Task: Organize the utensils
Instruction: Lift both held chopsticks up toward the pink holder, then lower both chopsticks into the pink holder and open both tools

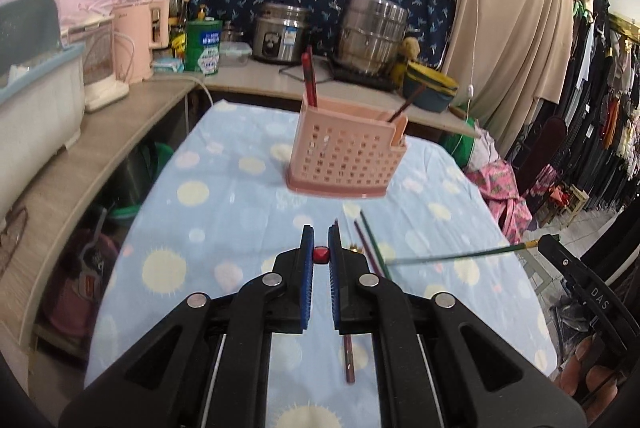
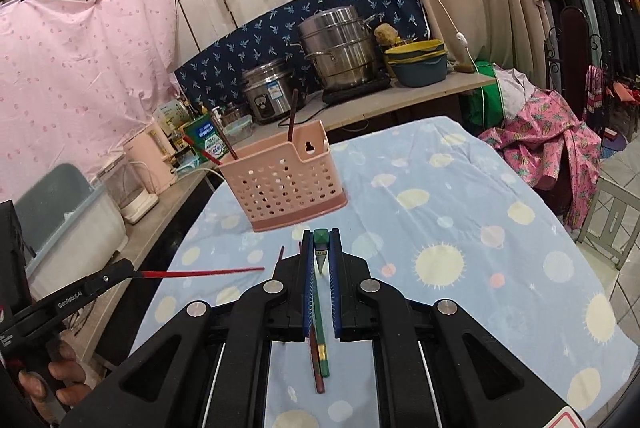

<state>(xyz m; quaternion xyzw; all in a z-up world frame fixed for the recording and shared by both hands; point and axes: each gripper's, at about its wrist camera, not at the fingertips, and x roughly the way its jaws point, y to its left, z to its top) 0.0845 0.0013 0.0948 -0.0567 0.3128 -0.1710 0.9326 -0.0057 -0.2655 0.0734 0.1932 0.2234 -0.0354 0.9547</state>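
A pink perforated utensil basket [image 1: 344, 152] stands on the blue dotted tablecloth [image 1: 224, 212]; it also shows in the right wrist view [image 2: 286, 180], with a few chopsticks standing in it. My left gripper [image 1: 321, 248] is shut on a red chopstick [image 1: 321, 254], seen end-on; from the right wrist view the red chopstick [image 2: 200, 273] sticks out level from the left gripper [image 2: 132, 270]. My right gripper [image 2: 321, 248] is shut on a green chopstick [image 2: 321, 238]; from the left wrist view the green chopstick [image 1: 460, 255] points left. Loose chopsticks [image 1: 370, 240] lie on the cloth.
A wooden counter [image 1: 100, 132] runs along the left and back with a pink kettle [image 1: 136, 36], a rice cooker [image 1: 280, 34], a steel steamer pot [image 1: 372, 32] and a dish bin [image 1: 36, 96]. Clothes racks [image 1: 592, 100] stand at the right.
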